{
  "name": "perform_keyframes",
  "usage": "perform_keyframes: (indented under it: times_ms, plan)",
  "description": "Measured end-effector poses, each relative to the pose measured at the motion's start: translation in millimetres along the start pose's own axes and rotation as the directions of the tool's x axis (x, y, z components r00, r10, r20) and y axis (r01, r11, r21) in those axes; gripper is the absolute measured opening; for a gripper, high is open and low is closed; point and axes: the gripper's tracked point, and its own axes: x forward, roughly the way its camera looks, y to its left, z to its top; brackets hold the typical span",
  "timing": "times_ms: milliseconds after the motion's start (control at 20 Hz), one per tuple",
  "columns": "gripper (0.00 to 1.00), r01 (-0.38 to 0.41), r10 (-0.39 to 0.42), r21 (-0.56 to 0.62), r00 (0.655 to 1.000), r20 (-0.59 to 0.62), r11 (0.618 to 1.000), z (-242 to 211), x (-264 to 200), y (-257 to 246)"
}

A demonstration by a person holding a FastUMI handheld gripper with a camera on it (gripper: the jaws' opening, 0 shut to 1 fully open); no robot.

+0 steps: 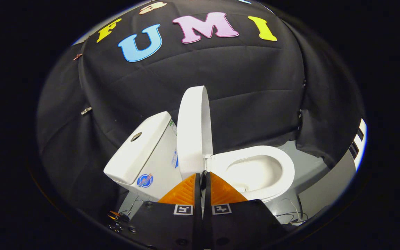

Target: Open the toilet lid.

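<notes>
A white toilet stands just beyond my fingers. Its lid (193, 132) is raised upright, standing on edge between the cistern (141, 152) on the left and the open seat and bowl (255, 170) on the right. My gripper (203, 175) is shut, its two fingertips pressed together with nothing between them, close in front of the lid's hinge end. The fingertips are near the lid's lower edge but I cannot tell if they touch it.
Black cloth forms the booth's wall behind the toilet. The toilet rests on a grey floor (307, 166). Thin wires (290, 215) lie on the floor at the right, and more wires with small clips (120, 217) lie at the left near my fingers.
</notes>
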Motion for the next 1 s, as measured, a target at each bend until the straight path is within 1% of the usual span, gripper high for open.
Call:
perform_keyframes:
  times_ms: [100,450,650,800,850,1000]
  plan:
    - [0.05,0.026,-0.026,-0.029,1.000,-0.005,0.999,-2.7,3.6,16.6]
    - [0.05,0.069,-0.068,-0.131,0.998,0.014,0.989,-15.1,13.8,84.3]
    - [0.05,0.107,-0.102,-0.162,0.994,0.037,0.981,-19.2,23.1,112.6]
    - [0.07,0.144,-0.134,-0.210,0.989,0.061,0.967,-23.2,25.7,124.9]
    - [0.08,0.170,-0.157,-0.223,0.985,0.077,0.960,-22.6,24.7,125.8]
    - [0.08,0.200,-0.183,-0.243,0.979,0.089,0.949,-22.1,26.4,125.7]
